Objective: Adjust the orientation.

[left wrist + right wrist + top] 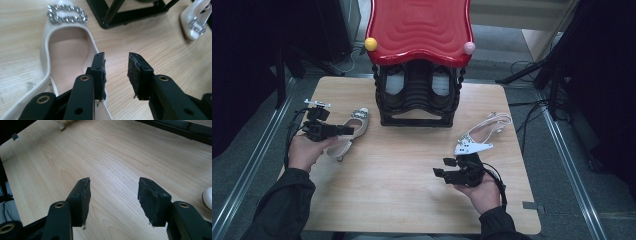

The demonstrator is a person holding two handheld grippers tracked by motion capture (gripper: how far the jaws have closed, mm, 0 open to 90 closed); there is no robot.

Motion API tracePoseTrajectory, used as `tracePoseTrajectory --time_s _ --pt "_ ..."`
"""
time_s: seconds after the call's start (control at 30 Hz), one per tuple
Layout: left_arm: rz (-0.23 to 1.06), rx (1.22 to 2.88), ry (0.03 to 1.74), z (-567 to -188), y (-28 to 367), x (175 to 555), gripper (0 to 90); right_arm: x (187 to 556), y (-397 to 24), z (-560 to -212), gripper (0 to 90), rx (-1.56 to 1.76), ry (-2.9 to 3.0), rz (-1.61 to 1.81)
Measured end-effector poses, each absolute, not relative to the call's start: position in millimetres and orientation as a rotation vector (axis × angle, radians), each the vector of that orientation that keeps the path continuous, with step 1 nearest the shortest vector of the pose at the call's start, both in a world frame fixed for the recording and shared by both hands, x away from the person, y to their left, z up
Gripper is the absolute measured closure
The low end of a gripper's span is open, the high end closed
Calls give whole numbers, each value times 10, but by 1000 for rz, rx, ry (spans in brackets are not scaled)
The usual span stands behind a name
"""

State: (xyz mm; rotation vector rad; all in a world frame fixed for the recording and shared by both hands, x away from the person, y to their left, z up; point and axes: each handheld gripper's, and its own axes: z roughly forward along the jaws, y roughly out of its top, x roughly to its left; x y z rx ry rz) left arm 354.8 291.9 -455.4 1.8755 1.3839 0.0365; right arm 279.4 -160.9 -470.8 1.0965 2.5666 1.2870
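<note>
The high view looks forward and down from above the person's side, taking in the whole tabletop from some way off. The left gripper view sits close above the wood, facing along its jaws toward the cream shoe at upper left and the black rack base, both shared with the high view. The right gripper view hangs low, facing bare planks.

The table's middle and near edge lie bare; the black rack blocks the far edge, with shoes flanking it.
</note>
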Motion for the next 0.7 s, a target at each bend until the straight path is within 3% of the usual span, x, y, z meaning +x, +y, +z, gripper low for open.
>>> tracePoseTrajectory --time_s 0.4,0.7 --pt "160 1854 1442 -4424 3191 3483 524 2807 -1576 -4711 435 1088 2578 1287" --pt "185 1881 1457 -4618 3302 3595 504 2783 -1605 -4716 436 1101 2568 1279"
